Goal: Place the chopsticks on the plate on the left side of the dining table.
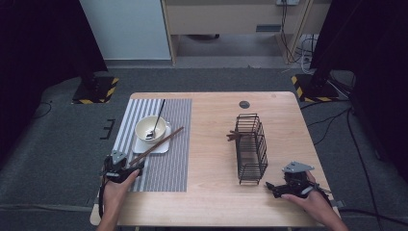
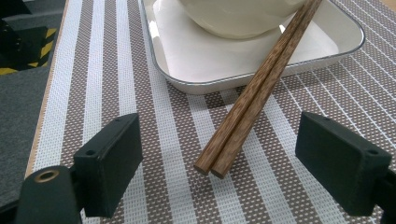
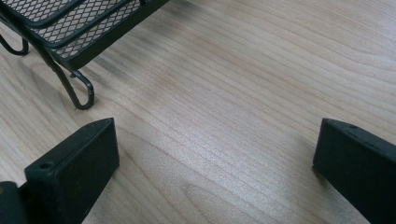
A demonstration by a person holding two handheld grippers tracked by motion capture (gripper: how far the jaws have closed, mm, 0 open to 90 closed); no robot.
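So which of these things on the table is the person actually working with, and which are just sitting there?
In the job:
- chopsticks, lying loose between the open left tongs, tips leaning on the white tray
- bowl on that tray

Lying about:
- spoon in the bowl
- striped placemat
- black wire rack, tipped on its side
- right tongs, open over bare table

This looks like a lab or test room, not a home. The wooden table stands on grey carpet between black stands with yellow-and-black striped feet. Loose cables lie about, and dark curtains hang, maybe, at both sides.
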